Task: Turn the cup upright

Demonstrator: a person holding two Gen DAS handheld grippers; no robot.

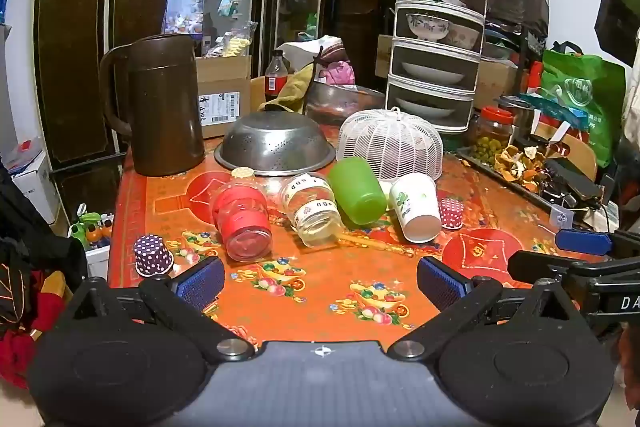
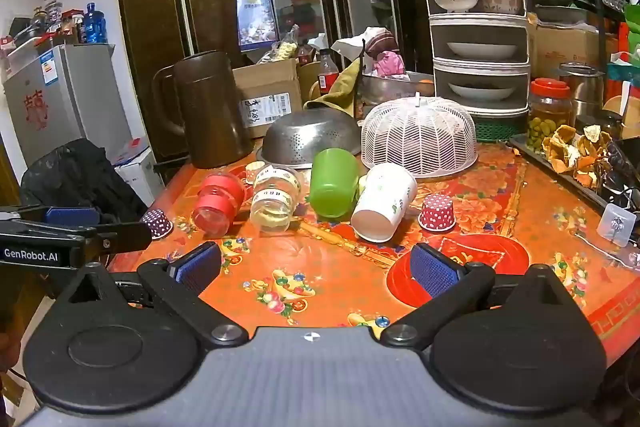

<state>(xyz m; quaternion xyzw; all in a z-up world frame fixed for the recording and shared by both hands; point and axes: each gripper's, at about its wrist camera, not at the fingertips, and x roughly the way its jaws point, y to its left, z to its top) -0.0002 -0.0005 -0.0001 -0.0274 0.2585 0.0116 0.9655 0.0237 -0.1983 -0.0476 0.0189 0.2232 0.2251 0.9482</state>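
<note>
Cluttered shelving, a mirrored cabinet and a tiered dish rack (image 1: pixel 436 39) are standing behind an orange patterned tablecloth (image 1: pixel 320 291) on which several vessels are lying in a row. At the far left a purple dotted paper cup (image 1: pixel 152 254) is sitting mouth-down near the table edge. Next, a red-banded jar (image 1: pixel 242 223) and a clear glass jar (image 1: pixel 314 209) are lying on their sides, bases toward the cameras. Beside them the green cup (image 1: pixel 357 190) is lying tipped, touching the white paper cup (image 1: pixel 416 207), which is also lying on its side with its base toward the cameras. A red dotted paper cup (image 1: pixel 451 213) is sitting mouth-down just right of it. The left gripper (image 1: pixel 320 277) is hovering over bare cloth, jaws apart, holding nothing. The right gripper (image 2: pixel 316 265) is likewise hovering short of the row, jaws apart and empty. The step in hand appears to be the approach: no cup is grasped yet. Which cup is the target cannot be told. The next move is likely calling for one gripper to advance, straddle a cup wall, close, then rotate it mouth-up.
</note>
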